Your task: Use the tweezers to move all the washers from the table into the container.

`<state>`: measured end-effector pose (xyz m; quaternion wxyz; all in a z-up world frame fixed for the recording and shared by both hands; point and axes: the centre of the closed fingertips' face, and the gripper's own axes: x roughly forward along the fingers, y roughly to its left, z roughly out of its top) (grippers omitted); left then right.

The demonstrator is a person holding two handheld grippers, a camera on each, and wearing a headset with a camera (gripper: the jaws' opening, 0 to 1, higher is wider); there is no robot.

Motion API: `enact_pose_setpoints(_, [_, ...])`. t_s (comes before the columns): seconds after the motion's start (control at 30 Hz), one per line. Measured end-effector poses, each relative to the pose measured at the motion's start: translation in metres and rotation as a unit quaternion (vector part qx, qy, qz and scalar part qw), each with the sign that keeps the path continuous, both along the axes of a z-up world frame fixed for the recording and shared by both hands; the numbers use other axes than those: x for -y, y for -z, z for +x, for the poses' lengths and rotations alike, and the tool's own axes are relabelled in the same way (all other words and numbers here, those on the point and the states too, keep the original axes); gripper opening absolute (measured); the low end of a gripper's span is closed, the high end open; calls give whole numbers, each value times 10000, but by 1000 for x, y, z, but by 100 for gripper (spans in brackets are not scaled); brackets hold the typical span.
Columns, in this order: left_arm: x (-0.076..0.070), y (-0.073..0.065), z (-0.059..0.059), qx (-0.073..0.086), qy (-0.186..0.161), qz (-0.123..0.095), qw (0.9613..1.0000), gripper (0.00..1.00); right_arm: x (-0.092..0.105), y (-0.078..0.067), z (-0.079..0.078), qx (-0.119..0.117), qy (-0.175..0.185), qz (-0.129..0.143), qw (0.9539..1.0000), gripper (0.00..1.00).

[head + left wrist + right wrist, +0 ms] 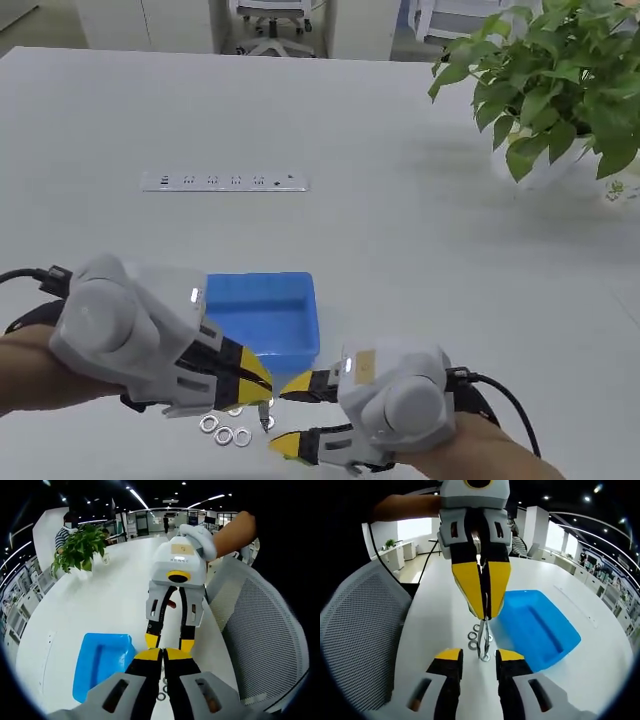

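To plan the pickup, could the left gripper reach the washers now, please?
Likely yes: the left gripper, shut on the tweezers, holds their tips right at the washers, with nothing between them.

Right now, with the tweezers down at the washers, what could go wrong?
The washers lie bunched together, so the tweezers in the left tool could nudge neighbours or lift two.
The open right tool sits close, facing the tips, and could bump them.
The container wall rises beside the pile; a low carry might clip it and drop a washer.
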<state>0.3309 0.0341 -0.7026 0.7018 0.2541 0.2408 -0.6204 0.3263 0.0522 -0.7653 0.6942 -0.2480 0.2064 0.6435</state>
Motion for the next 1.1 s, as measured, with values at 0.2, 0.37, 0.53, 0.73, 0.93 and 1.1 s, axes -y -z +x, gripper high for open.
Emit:
enact_pose_setpoints(0.2, [1,0,0,-27,18,-6,10000,5,-6,5,1,81,-114,-96,9999,23])
enact_pose_setpoints(0.37, [1,1,0,-35,20,-10,10000,6,-10,8,4,118,-183,-138,9997,19])
enact_pose_setpoints(0.53, [0,1,1,-25,12,14,10000,6,-12,9,6,82,-144,-116,9998,16])
enact_pose_setpoints(0.73, [0,2,1,-29,8,19,10000,6,-13,10,6,48,-133,-152,9998,13])
enact_pose_setpoints(0.93, [0,2,0,-48,19,25,10000,6,-13,11,5,52,-164,-162,9997,12])
enact_pose_setpoints(1.1, [0,2,-1,-49,13,31,10000,6,-14,11,6,-20,-134,-151,9998,11])
